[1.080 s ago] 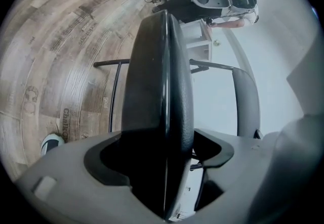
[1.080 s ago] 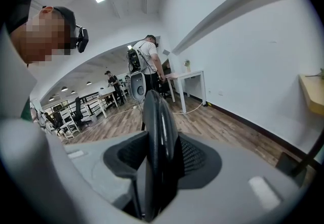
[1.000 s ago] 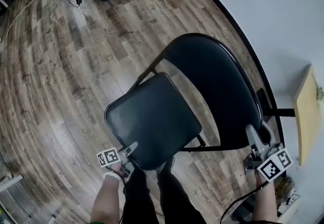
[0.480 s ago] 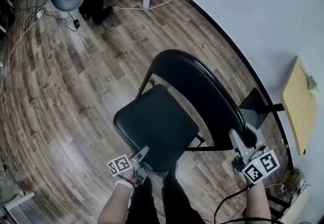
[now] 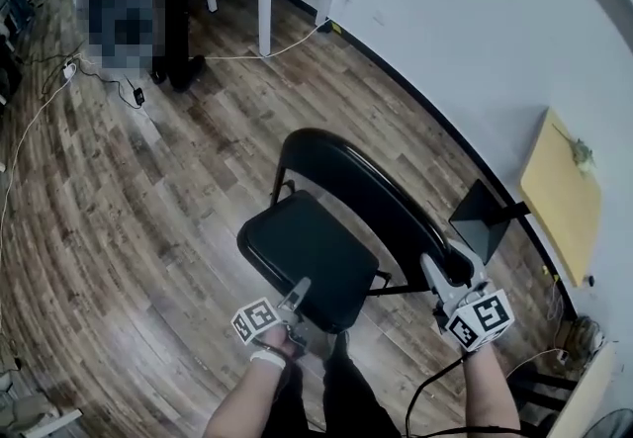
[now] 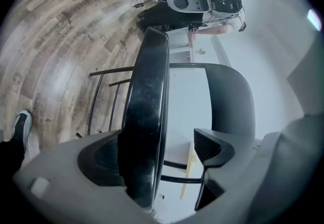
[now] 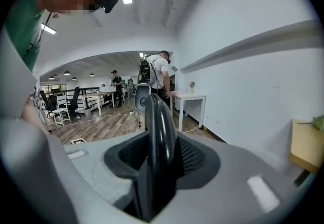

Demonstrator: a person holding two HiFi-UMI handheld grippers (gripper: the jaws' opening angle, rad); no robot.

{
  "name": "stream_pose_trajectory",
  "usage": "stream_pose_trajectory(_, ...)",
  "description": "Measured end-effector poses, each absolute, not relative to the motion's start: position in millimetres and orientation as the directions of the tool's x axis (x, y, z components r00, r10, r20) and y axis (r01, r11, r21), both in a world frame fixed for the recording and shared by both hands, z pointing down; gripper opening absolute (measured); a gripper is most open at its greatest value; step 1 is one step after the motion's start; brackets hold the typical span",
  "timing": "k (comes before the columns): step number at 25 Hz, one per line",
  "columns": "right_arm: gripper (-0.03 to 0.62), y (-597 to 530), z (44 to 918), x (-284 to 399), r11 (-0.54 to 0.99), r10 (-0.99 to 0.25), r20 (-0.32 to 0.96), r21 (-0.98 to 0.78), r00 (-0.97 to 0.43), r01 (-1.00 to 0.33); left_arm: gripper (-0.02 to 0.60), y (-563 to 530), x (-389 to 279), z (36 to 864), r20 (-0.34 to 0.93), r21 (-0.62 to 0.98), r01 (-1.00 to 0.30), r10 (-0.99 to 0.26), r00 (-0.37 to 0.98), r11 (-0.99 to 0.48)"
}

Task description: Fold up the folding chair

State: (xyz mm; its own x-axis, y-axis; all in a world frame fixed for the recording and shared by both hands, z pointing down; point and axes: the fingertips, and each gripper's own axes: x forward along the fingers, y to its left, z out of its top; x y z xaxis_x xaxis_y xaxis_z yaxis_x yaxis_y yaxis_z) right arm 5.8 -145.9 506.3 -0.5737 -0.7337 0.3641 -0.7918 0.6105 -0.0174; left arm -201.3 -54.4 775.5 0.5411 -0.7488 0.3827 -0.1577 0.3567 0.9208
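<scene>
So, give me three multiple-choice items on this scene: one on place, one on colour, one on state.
1. The right gripper is at:
A. the seat's front edge
B. the backrest's edge
C. the white table

2. The folding chair is:
A. black
B. red
C. white

3. The chair is:
A. lying flat on the floor
B. tipped on its side
C. standing, not yet folded flat

Answers:
1 B: the right gripper view shows its jaws closed on the backrest.
2 A: seat and backrest are both black.
3 C: in the head view the seat sticks out from the backrest.
</scene>
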Motion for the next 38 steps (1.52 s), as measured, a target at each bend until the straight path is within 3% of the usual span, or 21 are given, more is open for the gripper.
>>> stream_pose_trajectory(14,0.163,-187,477,44,0.628,-0.731,0.333,-0.012,-0.595,-0.778,0.417,-147,-133,696,0.311,0.947,-0.07,-0.838,0.449,0.314)
stream_pose_trajectory(38,0.162,-259,462,105,0.645,-0.716,0.292,-0.07,-0.634,-0.761,0.417,-268,-44,659,0.33,0.941,-0.042,-0.879,0.345,0.336)
